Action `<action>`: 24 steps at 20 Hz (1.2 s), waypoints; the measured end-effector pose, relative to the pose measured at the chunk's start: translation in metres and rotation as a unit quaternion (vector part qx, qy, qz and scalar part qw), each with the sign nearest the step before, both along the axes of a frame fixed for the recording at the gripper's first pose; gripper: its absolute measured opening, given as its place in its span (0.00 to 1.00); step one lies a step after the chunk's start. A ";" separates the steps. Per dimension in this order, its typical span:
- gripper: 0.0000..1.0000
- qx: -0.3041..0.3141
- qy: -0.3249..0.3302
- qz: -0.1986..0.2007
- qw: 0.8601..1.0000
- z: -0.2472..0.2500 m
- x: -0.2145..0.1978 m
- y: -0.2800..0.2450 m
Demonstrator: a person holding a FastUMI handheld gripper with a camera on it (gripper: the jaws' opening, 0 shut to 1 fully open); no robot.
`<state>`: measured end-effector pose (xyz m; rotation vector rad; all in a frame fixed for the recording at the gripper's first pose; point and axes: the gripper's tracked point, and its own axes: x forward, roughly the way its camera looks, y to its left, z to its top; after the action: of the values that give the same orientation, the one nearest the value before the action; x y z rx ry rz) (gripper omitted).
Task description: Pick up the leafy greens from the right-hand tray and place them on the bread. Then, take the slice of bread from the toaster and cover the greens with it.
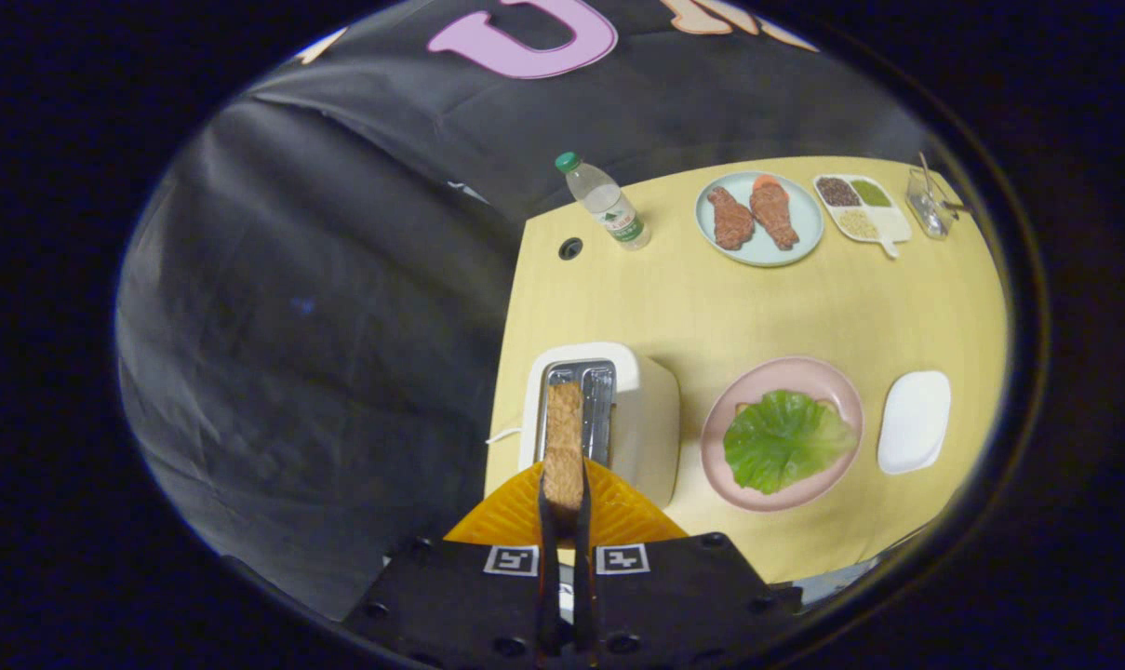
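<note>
We see the hand-held gripper [564, 498] clamped on a slice of bread [564, 442], both fingers pressing its sides, the slice standing on edge over the slot of the white toaster [618, 409] on the yellow bench [711, 307]. Just to the right of the toaster sits a pink plate [837, 391] with the leafy greens [783, 439] spread over a bread slice whose corners peek out beneath — and beside that plate lies a white tray [914, 421]. Beyond them we make out a water bottle [609, 203], a pale blue plate [804, 244] carrying two browned meat pieces [753, 216], and a divided dish [883, 223] of grains.
</note>
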<state>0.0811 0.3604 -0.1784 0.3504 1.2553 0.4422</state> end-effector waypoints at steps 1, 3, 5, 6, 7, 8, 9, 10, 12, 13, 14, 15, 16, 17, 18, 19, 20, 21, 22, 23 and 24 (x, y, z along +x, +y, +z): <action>0.09 0.014 0.002 -0.009 1.000 0.009 0.000 -0.008; 0.09 0.038 0.001 -0.030 0.999 0.020 0.003 -0.026; 0.09 0.061 0.003 -0.055 0.997 0.029 0.006 -0.047; 0.08 0.067 0.004 -0.066 0.996 0.029 0.009 -0.058; 0.08 0.069 0.006 -0.073 0.995 0.025 0.010 -0.072; 0.09 0.069 0.004 -0.082 0.994 0.020 0.011 -0.084; 0.09 0.067 0.003 -0.084 0.994 0.013 0.013 -0.095; 0.08 0.065 0.002 -0.080 0.995 0.005 0.011 -0.105; 0.08 0.064 -0.001 -0.079 0.995 -0.013 0.012 -0.122; 0.08 0.070 0.005 -0.079 0.994 -0.026 0.011 -0.126; 0.08 0.080 0.013 -0.076 0.994 -0.038 0.008 -0.128; 0.08 0.087 0.022 -0.068 0.994 -0.052 0.007 -0.129; 0.08 0.087 0.028 -0.060 0.994 -0.070 0.006 -0.132; 0.08 0.086 0.033 -0.053 0.994 -0.083 0.005 -0.134; 0.08 0.081 0.035 -0.044 0.995 -0.098 0.003 -0.137; 0.08 0.080 0.034 -0.037 0.996 -0.109 0.004 -0.139; 0.08 0.075 0.029 -0.035 0.996 -0.120 0.007 -0.143; 0.08 0.074 0.027 -0.031 0.996 -0.129 0.011 -0.147; 0.08 0.071 0.023 -0.032 0.997 -0.138 0.015 -0.150; 0.08 0.070 0.019 -0.031 0.997 -0.146 0.021 -0.155; 0.08 0.068 0.015 -0.033 0.997 -0.154 0.026 -0.160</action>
<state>0.1067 0.2007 -0.3325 0.5141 1.2428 0.4689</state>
